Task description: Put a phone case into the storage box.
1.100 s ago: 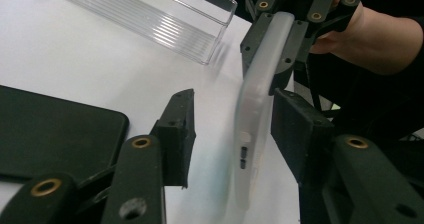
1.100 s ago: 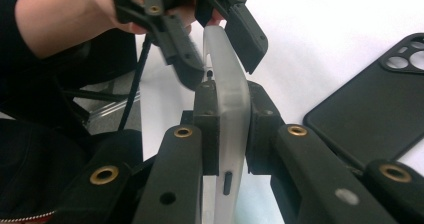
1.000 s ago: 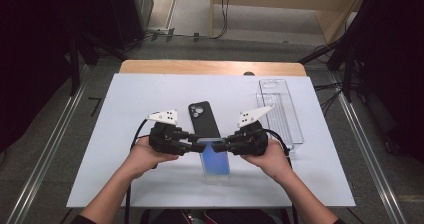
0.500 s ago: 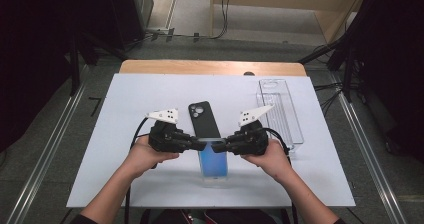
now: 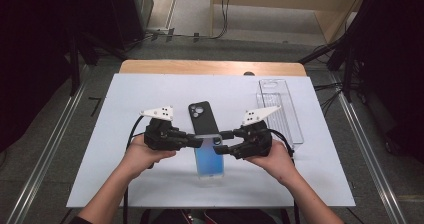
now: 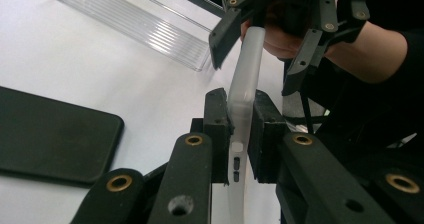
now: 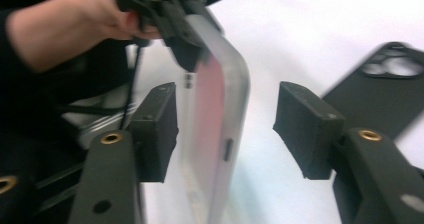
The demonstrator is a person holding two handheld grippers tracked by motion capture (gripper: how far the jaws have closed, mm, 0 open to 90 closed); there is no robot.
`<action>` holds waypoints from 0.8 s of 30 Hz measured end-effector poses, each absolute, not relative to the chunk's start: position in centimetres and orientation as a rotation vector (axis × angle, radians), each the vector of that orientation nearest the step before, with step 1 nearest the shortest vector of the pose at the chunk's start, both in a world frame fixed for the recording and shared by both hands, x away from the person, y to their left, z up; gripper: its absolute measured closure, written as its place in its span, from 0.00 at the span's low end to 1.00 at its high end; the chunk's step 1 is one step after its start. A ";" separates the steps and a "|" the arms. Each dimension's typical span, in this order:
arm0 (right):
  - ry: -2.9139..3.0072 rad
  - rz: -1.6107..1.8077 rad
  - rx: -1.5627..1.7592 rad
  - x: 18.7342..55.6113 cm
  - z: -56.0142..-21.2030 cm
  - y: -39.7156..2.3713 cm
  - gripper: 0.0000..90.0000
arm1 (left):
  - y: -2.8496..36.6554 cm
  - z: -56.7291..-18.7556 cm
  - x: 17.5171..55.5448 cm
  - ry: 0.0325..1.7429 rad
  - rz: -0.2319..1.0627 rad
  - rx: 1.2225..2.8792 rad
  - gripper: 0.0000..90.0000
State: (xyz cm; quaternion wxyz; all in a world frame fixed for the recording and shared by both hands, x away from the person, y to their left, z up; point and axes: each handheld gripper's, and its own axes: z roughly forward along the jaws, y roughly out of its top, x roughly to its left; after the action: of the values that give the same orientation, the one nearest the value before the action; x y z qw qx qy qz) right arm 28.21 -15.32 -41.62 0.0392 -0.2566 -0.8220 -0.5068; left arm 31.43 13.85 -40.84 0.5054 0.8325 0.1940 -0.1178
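Now left hand-held gripper (image 6: pixel 235 134) clenches the translucent phone case (image 6: pixel 243 96) edge to steady it; right hand-held gripper (image 7: pixel 225 129), jaws just opening, straddles it, released.

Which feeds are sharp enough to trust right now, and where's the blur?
High view: evenly lit, slightly soft. Left gripper view: sharp on the clear phone case clamped in the left tool. Right gripper view: case edge, hand and black phone are blurred.

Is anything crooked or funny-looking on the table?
Nothing looks broken or spilled. The clear phone case is held up on its edge, pinched in the left gripper, while the right gripper has just been opening around it. The black phone case lies flat.
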 end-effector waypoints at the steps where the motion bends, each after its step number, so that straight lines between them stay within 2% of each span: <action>1: -2.532 -1.552 -0.815 28.1 -41.6 -15.4 0.44 | 13.9 -40.8 31.5 0.475 -0.287 2.007 0.90; 11: -2.514 -1.556 -0.924 27.2 -42.4 -15.5 0.26 | 14.1 -40.2 31.2 0.597 -0.238 2.010 0.90; 14: -2.512 -1.557 -0.939 27.1 -42.6 -15.3 0.13 | 14.2 -40.2 31.2 0.645 -0.235 1.999 0.90; 16: -2.528 -1.518 -0.965 27.1 -42.7 -15.1 0.00 | 14.2 -40.1 31.3 0.672 -0.231 1.989 0.90; 24: -2.545 -1.499 -1.090 26.9 -43.0 -14.6 0.00 | 14.3 -39.6 31.1 0.772 -0.188 1.958 0.90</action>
State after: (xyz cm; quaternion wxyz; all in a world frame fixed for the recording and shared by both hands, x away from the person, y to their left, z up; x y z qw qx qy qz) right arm 26.91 -14.63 -43.05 -0.0035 -0.3463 -0.8084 -0.4759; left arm 31.09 14.34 -39.62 0.4919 0.8067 0.3181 -0.0774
